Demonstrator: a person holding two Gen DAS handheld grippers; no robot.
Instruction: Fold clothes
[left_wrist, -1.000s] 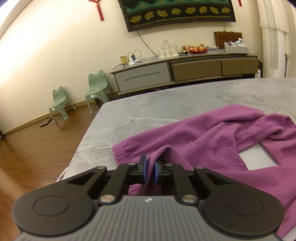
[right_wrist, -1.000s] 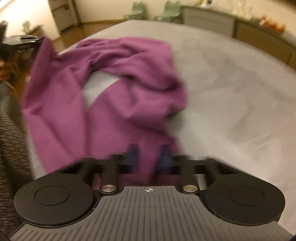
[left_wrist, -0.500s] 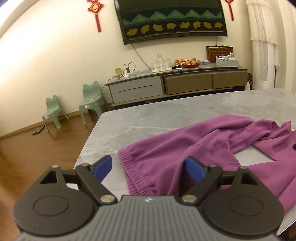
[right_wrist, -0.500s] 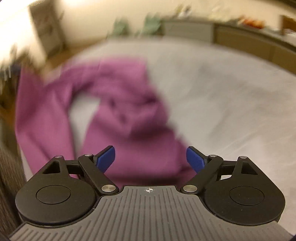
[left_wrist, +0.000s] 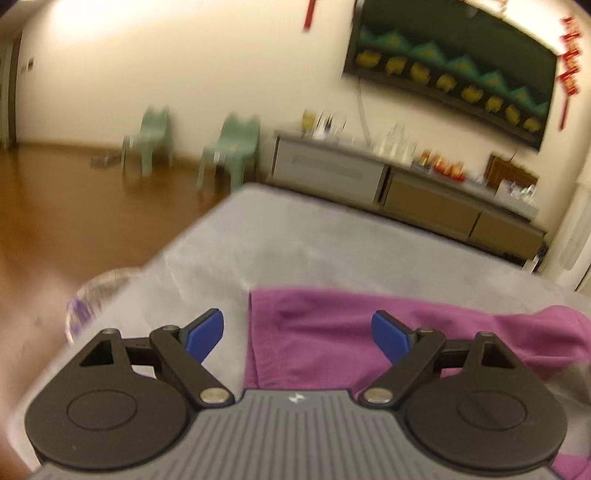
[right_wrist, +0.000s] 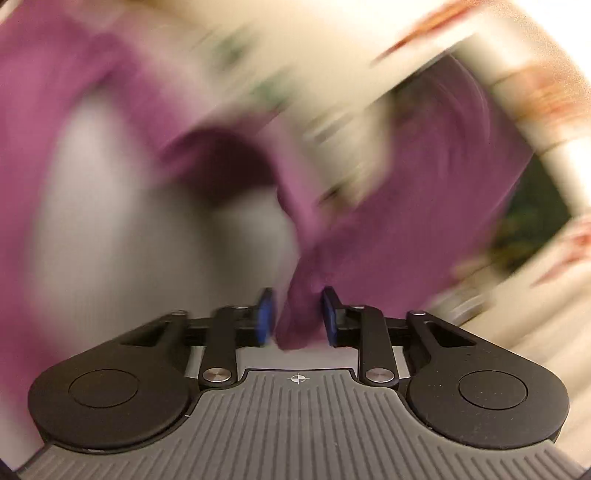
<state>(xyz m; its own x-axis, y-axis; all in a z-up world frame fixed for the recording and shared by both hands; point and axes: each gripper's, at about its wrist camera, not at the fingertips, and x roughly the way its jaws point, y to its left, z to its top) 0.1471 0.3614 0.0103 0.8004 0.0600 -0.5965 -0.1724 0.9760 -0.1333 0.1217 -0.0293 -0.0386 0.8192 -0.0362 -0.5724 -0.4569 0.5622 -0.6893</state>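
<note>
Now right tool (right_wrist: 297, 317) around purple garment (right_wrist: 406, 206)

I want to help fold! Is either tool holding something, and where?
The right tool pinches a bunched fold of the purple garment; blur hides which part. The left tool is open, holding nothing.

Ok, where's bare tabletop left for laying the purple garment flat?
Bare grey table runs from the purple garment's far edge to the table's far rim, plus a strip beside its hem toward the near-left corner. Near right is crowded with bunched cloth. The right wrist view is too blurred to judge.
</note>
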